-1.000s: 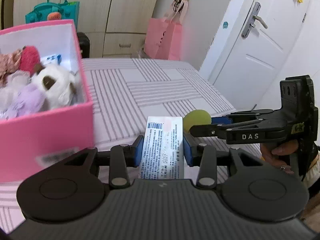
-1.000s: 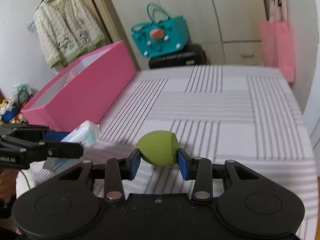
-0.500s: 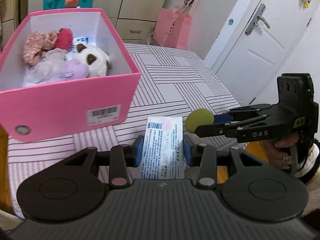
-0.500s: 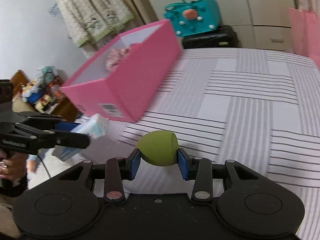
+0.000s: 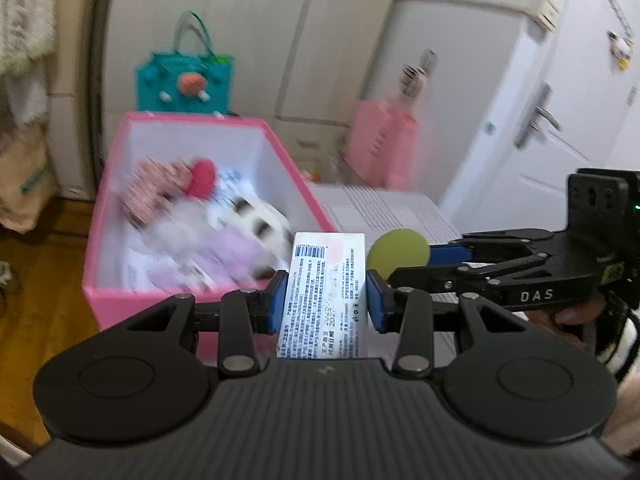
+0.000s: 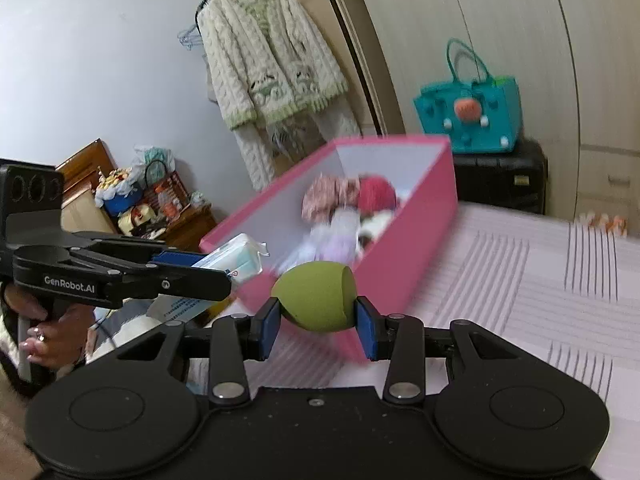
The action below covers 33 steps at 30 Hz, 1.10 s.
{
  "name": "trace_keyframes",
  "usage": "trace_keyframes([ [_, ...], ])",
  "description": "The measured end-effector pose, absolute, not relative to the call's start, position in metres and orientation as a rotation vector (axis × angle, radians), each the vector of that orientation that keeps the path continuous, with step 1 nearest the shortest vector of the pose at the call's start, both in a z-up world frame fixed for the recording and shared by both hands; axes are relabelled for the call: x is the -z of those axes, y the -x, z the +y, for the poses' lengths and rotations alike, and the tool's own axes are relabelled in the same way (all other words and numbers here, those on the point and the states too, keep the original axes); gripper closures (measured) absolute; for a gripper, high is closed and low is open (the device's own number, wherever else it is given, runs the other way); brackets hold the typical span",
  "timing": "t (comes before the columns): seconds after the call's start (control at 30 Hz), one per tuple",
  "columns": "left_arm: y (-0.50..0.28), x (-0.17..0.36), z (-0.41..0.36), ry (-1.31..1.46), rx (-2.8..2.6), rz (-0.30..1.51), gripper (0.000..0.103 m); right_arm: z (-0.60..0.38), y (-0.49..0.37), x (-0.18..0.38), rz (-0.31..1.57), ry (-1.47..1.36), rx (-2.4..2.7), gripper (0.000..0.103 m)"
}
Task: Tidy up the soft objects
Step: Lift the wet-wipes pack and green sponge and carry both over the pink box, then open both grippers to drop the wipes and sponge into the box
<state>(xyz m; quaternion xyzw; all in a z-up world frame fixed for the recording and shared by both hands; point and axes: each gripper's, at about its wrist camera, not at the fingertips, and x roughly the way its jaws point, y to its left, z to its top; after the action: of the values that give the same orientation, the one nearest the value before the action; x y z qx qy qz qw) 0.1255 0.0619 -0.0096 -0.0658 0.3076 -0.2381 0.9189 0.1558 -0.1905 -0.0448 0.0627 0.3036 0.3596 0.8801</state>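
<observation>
My left gripper (image 5: 326,300) is shut on a white tissue pack (image 5: 324,296) with printed text and a barcode. My right gripper (image 6: 316,322) is shut on an olive-green soft sponge ball (image 6: 314,296); that ball (image 5: 398,254) also shows to the right in the left wrist view. Both hang above the near end of a pink box (image 5: 304,184) with white inner walls, which holds several plush toys (image 6: 352,204). The left gripper with its tissue pack (image 6: 232,260) appears at the left of the right wrist view. The box stands on a striped bed (image 6: 540,280).
A teal handbag (image 6: 468,116) sits on a black case behind the box. A pink paper bag (image 5: 382,144) hangs near a white door (image 5: 560,120). A knitted cardigan (image 6: 272,72) hangs at the left. Wardrobe doors line the back wall; wooden floor lies left of the bed.
Both grippers have risen and moved toward the pink box, each keeping its grip. The box's inside with the plush toys now shows from higher up in both views.
</observation>
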Motion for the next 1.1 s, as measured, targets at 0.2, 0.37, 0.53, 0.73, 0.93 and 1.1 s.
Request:
trace_keyframes([
  [0.2, -0.164, 0.007, 0.074, 0.084, 0.333, 0.593, 0.064, -0.164, -0.202, 0.033, 0.565, -0.066, -0.695, 0.057],
  [0.37, -0.195, 0.017, 0.075, 0.005, 0.220, 0.605, 0.064, -0.137, -0.236, 0.027, 0.537, 0.050, -0.673, 0.057],
  [0.53, -0.217, 0.028, 0.078, -0.020, 0.196, 0.656, 0.064, -0.116, -0.268, 0.030, 0.569, 0.128, -0.639, 0.057],
  [0.73, -0.221, 0.036, 0.064, -0.143, 0.140, 0.662, 0.061, -0.096, -0.294, 0.041, 0.622, 0.204, -0.633, 0.054],
  [0.93, -0.216, 0.028, 0.060, -0.180, 0.099, 0.624, 0.050, -0.106, -0.296, 0.041, 0.624, 0.143, -0.594, 0.039],
  [1.1, -0.207, 0.021, 0.070, -0.056, 0.162, 0.642, 0.047, -0.132, -0.276, 0.027, 0.603, 0.030, -0.621, 0.034],
])
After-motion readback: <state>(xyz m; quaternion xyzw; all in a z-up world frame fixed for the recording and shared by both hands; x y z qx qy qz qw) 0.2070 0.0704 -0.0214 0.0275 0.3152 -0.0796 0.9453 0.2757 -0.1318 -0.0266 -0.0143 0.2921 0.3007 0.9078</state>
